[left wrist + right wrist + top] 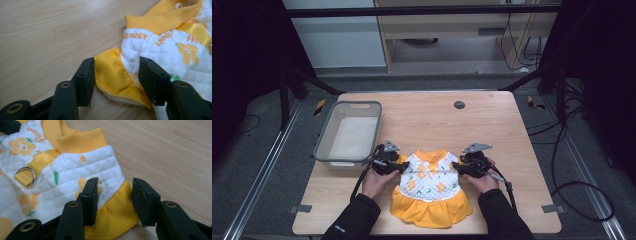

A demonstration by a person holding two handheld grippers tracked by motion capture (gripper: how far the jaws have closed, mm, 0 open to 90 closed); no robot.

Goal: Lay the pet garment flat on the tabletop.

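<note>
quilted white dress [430, 177], ruffled orange sleeves; left gripper [115, 75], right gripper [113, 200] fingers parted, straddling sleeves, not pinching.

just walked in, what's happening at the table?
A person holds a claw in each hand over a small white and yellow pet dress lying flat on the wooden table. The left claw straddles the yellow ruffled sleeve on one side, and the right claw straddles the sleeve on the other side. Both have their jaws around the fabric with gaps visible, so neither has clamped yet. A grey basket sits at the table's left, untouched.
</note>
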